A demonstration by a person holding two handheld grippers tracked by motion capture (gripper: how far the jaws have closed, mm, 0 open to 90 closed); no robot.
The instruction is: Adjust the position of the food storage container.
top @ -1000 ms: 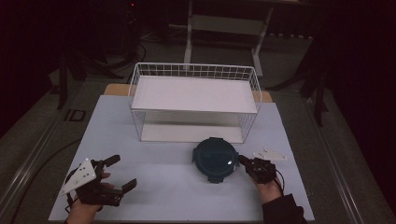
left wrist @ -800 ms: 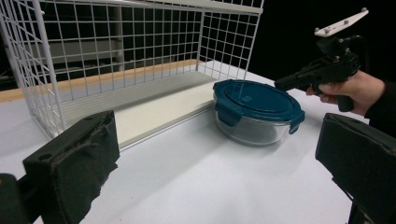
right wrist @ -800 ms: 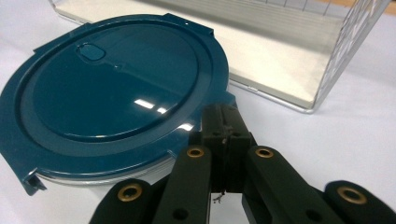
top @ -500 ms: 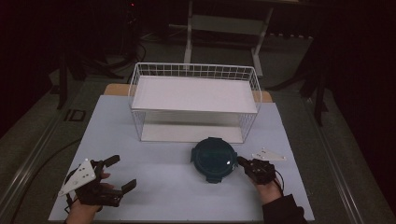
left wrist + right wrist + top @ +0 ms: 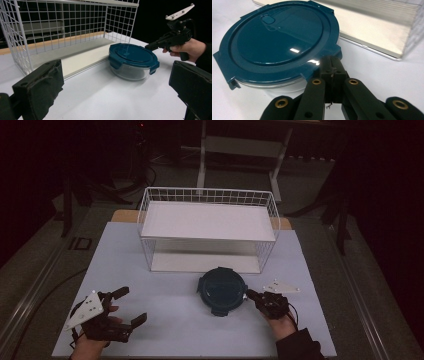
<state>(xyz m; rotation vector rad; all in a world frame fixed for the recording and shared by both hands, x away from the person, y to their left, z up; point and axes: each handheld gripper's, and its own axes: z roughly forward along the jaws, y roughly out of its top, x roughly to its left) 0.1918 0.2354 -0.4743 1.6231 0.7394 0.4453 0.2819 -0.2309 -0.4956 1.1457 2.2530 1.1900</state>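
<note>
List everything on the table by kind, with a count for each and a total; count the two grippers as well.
Round glass container with teal lid: 1
White wire basket: 1
Handheld grippers: 2, the left gripper with open fingers and the right gripper with shut fingers at the lid's rim
Total: 4

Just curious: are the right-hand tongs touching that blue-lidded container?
Touching. In the right gripper view, the shut right tongs press their tips against the lid rim of the container.
</note>
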